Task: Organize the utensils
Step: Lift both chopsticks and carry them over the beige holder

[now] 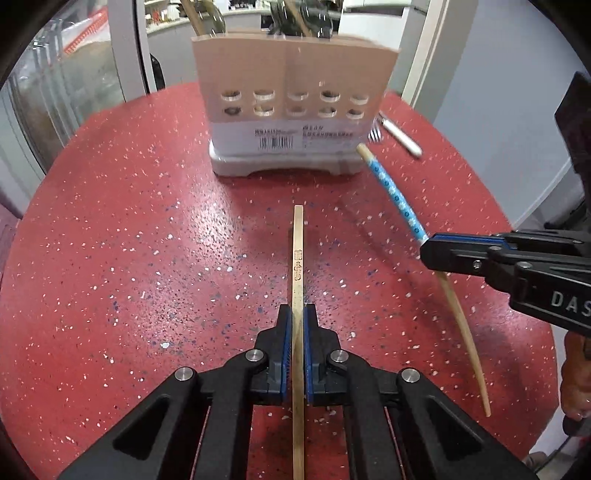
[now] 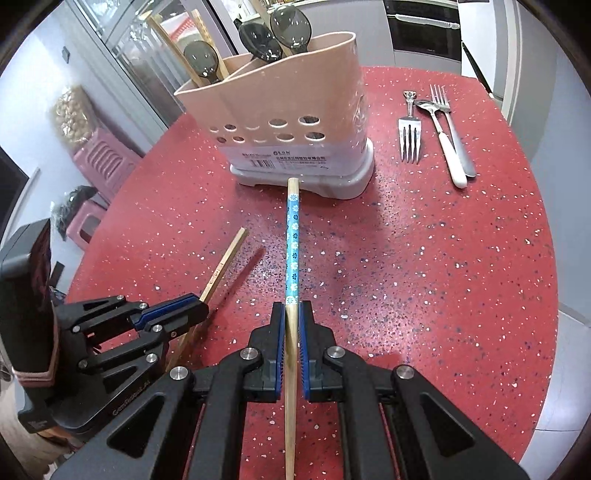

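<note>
My left gripper (image 1: pixel 297 312) is shut on a plain wooden chopstick (image 1: pixel 297 254) that points toward the pink utensil holder (image 1: pixel 288 88). My right gripper (image 2: pixel 291 308) is shut on a blue-patterned chopstick (image 2: pixel 293 236), its top end close to the holder's grey base (image 2: pixel 332 184). Both chopsticks are lifted off the red speckled table (image 2: pixel 424 266). From the left wrist camera the right gripper (image 1: pixel 428 253) enters from the right with the blue chopstick (image 1: pixel 397 199); from the right wrist camera the left gripper (image 2: pixel 201 314) sits at the lower left with the plain chopstick (image 2: pixel 225 266). The holder (image 2: pixel 280 96) contains dark spoons (image 2: pixel 273 33) and wooden sticks.
To the right of the holder lie a fork (image 2: pixel 409 136), a spoon with a white handle (image 2: pixel 441 140) and a second fork (image 2: pixel 452 125). The round table's edge (image 2: pixel 546 295) curves close on the right. Pink stools (image 2: pixel 99 158) stand off the table at left.
</note>
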{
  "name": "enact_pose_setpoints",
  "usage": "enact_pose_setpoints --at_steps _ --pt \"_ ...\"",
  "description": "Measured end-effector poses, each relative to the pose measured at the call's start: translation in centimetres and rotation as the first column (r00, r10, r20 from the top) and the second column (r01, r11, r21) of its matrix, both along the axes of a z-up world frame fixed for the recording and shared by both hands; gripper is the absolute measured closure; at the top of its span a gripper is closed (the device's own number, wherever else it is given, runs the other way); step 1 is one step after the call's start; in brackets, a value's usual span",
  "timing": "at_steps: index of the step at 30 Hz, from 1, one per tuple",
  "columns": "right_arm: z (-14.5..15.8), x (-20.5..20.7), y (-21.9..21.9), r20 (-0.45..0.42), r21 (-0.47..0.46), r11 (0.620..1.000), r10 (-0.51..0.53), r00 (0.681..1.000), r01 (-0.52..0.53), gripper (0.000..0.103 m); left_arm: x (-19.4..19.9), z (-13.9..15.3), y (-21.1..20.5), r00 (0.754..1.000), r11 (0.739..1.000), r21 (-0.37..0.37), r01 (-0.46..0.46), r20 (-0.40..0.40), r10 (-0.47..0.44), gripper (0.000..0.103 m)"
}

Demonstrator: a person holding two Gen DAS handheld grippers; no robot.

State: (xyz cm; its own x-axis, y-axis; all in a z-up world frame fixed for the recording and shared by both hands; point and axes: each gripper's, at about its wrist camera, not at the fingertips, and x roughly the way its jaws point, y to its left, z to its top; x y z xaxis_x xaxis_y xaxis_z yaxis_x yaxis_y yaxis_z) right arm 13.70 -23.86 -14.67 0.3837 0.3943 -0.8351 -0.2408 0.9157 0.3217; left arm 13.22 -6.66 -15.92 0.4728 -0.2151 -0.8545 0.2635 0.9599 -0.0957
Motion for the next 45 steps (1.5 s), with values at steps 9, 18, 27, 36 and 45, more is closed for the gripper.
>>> enact_pose_setpoints --at_steps 9,18,27,36,45 --pt "1.8 -0.7 -0.5 0.064 0.038 0.999 -0.024 0.998 0.022 0.095 -0.9 3.1 1.6 0.992 0.994 -0.092 -0.062 0.106 0.071 0.072" --pt "4.4 -1.0 -0.3 0.150 0.079 0.997 -0.037 0.988 0.025 0.095 -1.8 6.0 2.6 0.976 0.987 -0.142 -0.073 0.195 0.101 0.072" --pt "7.4 -0.5 -0.9 0.223 0.117 0.992 -0.065 0.973 0.040 0.095 -1.4 9.4 3.2 0.957 0.978 -0.198 -0.061 0.268 0.114 0.072" --pt "11.3 1.7 -1.2 0.304 0.149 0.987 -0.096 0.948 0.053 0.095 1.3 14.6 4.0 0.915 0.970 -0.240 -0.048 0.379 0.139 0.072" --pt "15.2 5.0 -1.6 0.352 0.184 0.982 -0.111 0.929 0.048 0.095 4.2 19.2 5.3 0.894 0.963 -0.265 -0.044 0.420 0.157 0.072"
